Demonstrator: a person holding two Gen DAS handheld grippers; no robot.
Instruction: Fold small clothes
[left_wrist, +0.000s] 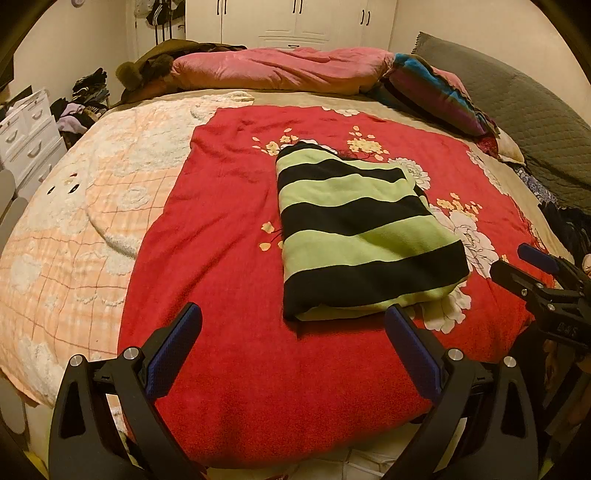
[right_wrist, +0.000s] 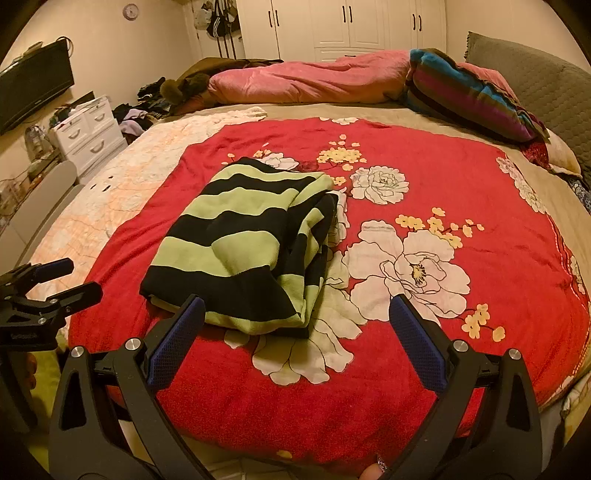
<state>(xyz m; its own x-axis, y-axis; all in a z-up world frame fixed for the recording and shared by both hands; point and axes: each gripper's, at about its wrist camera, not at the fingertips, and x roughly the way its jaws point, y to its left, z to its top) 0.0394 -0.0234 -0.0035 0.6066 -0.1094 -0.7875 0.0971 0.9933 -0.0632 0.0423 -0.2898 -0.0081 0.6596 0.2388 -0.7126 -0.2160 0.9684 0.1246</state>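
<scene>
Striped green-and-black sweater (left_wrist: 362, 229) lies folded on the red blanket (left_wrist: 229, 258) near the bed's front edge; my left tongs (left_wrist: 293, 332) and right tongs (right_wrist: 297, 321) hang apart, empty. Folding looks done.

Matt knit top (left_wrist: 362, 229), fuzzy blanket (left_wrist: 229, 295)

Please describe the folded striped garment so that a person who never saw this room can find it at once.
On the big bed, find the red blanket printed with white flowers. The striped garment lies folded on it, nearer the pale checked blanket side. It alone has broad green and black bands.
</scene>
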